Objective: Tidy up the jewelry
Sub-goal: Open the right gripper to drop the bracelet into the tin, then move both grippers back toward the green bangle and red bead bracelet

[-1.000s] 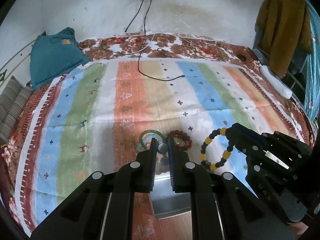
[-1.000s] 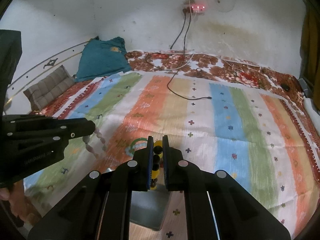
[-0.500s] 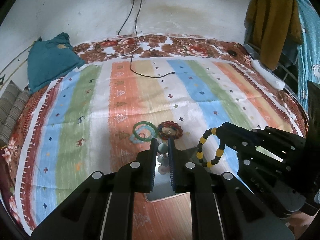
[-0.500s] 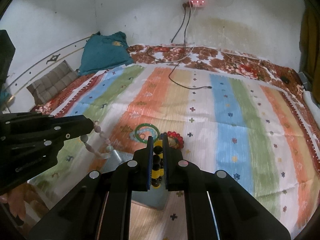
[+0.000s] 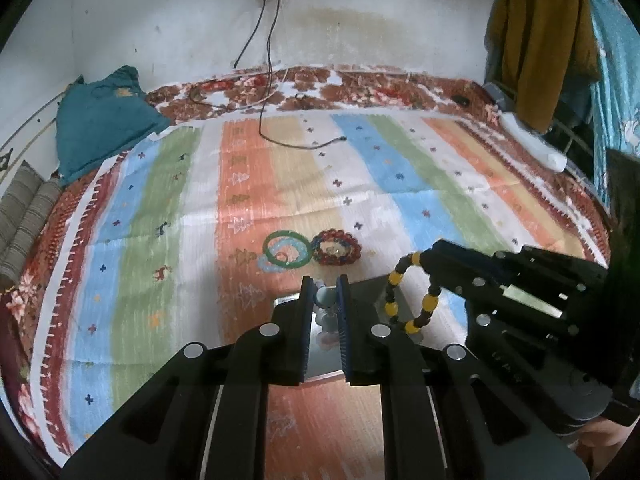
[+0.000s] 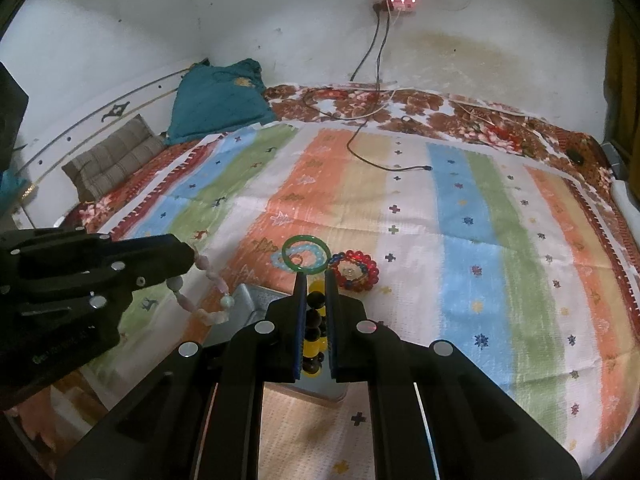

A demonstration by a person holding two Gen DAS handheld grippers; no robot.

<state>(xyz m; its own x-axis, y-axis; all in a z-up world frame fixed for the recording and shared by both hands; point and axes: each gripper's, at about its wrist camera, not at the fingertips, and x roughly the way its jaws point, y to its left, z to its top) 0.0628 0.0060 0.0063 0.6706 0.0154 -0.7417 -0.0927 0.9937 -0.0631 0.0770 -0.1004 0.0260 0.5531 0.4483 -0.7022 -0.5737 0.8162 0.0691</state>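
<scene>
Yellow-and-black beaded bracelet (image 6: pixel 313 322) clamped in right gripper (image 6: pixel 312 300); pale pink-and-green beaded bracelet (image 6: pixel 208 294) clamped in left gripper (image 5: pixel 325 300) above striped cloth (image 5: pixel 400 184).

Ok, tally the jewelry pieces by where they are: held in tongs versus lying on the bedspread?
Held in tongs: 2, the yellow-and-black bead bracelet and the pale bead bracelet.
Lying on the bedspread: 2, the green bangle and the red bead bracelet.
Total: 4

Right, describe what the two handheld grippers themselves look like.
Both the left gripper and the right gripper are matte black with angular, open-framed bodies. Round silver screw heads dot them. The flat parallel fingers carry blue ribbed pads. Faint lettering marks their sides.
</scene>
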